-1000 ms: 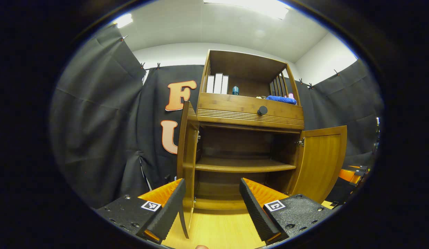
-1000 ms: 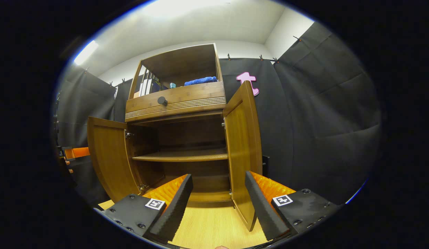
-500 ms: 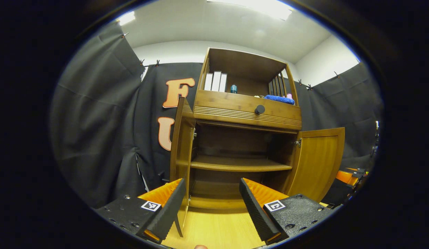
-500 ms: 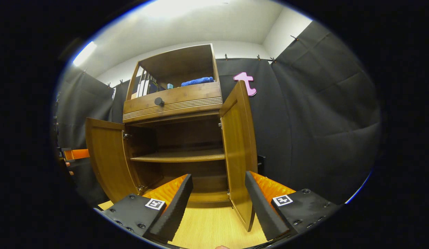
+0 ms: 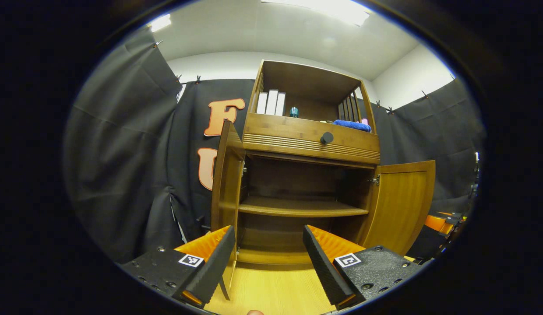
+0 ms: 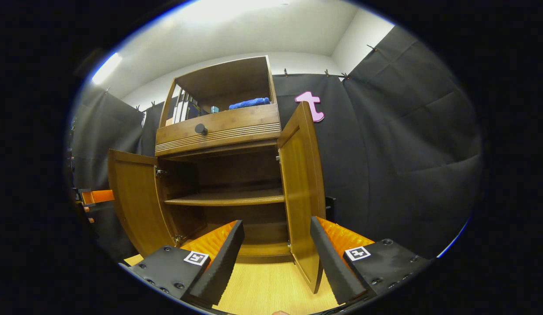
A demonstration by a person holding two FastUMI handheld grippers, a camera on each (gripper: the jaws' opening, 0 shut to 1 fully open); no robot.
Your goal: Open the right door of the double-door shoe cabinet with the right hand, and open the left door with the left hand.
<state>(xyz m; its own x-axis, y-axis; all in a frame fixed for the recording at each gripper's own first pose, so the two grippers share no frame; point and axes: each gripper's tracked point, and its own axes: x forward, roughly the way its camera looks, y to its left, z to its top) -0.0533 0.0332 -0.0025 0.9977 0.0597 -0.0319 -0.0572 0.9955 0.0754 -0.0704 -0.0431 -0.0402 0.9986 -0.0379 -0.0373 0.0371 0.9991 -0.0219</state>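
Swinging farther out since a second ago: left door (image 5: 225,183), at nine o'clock of left gripper (image 5: 268,262). Spreading empty, both jaws; right door (image 6: 303,192) standing open by right gripper (image 6: 276,258). Looking finished.

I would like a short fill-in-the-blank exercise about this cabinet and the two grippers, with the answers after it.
1. Both doors of the shoe cabinet stand ____.
2. The jaws of the left gripper are ____ and hold nothing.
3. On the top shelf, right of the white books, lies a folded ____ cloth.
4. The drawer has one round ____.

Answers: open; open; blue; knob
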